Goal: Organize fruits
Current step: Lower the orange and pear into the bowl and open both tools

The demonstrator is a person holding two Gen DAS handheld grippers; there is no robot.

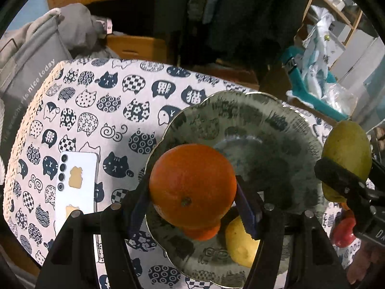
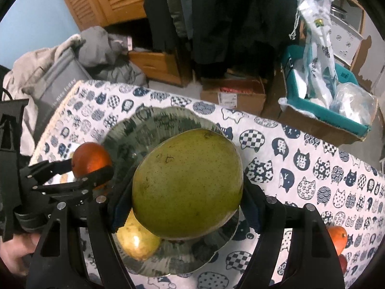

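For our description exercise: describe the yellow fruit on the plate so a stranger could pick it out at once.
Find the table with the cat-print cloth, then the grey-green scalloped plate on it. The yellow fruit lies on the plate's near side, partly hidden below the big green fruit. It alone is pale yellow; its neighbours are green or orange.

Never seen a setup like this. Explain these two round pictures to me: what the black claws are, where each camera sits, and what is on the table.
No robot: a person holds a two-finger gripper in each hand, each with a fisheye camera looking along its fingers. The left gripper clamps an orange. The right gripper clamps a big green fruit. Both hang over a glass plate on the cat-print tablecloth, with a yellow fruit on the plate. A white phone lies beside it.
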